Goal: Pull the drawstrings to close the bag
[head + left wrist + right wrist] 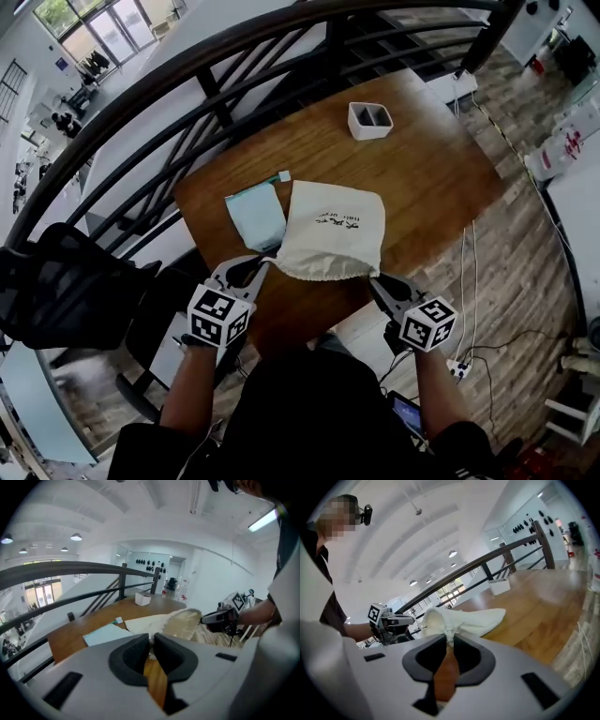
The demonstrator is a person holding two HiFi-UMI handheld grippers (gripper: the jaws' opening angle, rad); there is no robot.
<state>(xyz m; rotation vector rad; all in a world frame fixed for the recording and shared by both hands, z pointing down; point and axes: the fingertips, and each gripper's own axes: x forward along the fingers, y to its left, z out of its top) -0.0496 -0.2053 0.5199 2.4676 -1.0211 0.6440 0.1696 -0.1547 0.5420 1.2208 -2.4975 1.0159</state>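
Note:
A cream drawstring bag lies flat on the wooden table, its gathered mouth toward me at the near edge. At the mouth's left corner my left gripper is shut, with a bit of white drawstring pinched between its pads. At the right corner my right gripper is shut on the drawstring and a tuft of bag cloth. The left gripper view shows the ruffled bag mouth stretched across to the right gripper. In the right gripper view the bag lies ahead of the jaws.
A pale blue flat packet lies just left of the bag, with a small tag beyond it. A white two-slot box stands at the far side. A dark railing runs behind the table, and a black chair stands at the left.

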